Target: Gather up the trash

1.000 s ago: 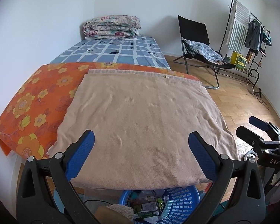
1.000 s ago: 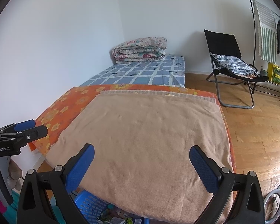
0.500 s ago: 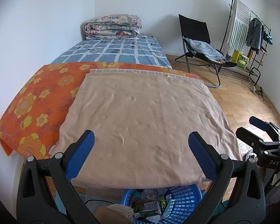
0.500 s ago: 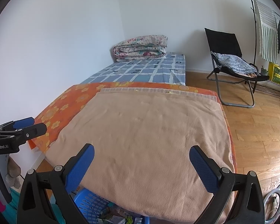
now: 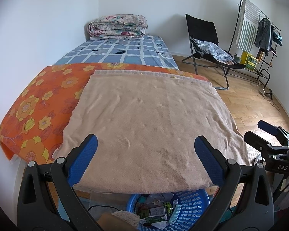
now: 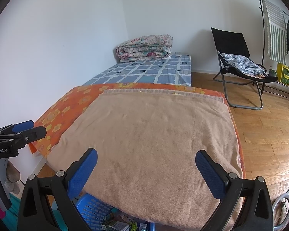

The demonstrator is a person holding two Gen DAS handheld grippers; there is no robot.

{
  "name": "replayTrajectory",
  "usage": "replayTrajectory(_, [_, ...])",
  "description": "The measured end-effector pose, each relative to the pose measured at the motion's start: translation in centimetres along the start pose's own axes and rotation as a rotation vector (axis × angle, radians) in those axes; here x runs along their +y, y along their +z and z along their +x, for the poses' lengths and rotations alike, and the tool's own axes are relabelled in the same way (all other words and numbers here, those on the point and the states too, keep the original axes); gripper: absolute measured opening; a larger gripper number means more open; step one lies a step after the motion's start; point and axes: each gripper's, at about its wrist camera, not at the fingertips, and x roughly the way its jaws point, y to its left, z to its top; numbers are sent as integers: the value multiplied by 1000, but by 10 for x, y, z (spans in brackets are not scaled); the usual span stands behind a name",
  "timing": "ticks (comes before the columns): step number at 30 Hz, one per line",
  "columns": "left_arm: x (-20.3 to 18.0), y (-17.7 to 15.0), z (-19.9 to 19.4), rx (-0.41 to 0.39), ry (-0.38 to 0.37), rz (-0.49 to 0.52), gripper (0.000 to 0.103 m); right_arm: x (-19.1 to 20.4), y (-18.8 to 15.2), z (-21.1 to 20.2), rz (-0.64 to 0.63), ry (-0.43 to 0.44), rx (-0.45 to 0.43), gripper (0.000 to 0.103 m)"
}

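Jaws stand wide on both my left gripper [image 5: 145,155] and my right gripper [image 6: 145,168], holding nothing above the beige fleece blanket [image 5: 150,127]. Below them, the blue perforated plastic basket [image 5: 190,206] holds crumpled wrappers and cartons [image 5: 156,212], partly under the blanket's near edge.

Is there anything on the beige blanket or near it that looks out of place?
Little stands out. The beige blanket lies flat and bare, apart from a tiny yellowish scrap at its far edge. It sits off-centre on the orange flowered cloth. Trash is inside the blue basket; nothing is visibly spilled.
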Motion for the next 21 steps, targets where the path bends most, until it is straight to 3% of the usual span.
replayTrajectory(21, [8, -2, -5, -20, 38, 19, 102, 0, -5, 4, -3, -7, 17, 103])
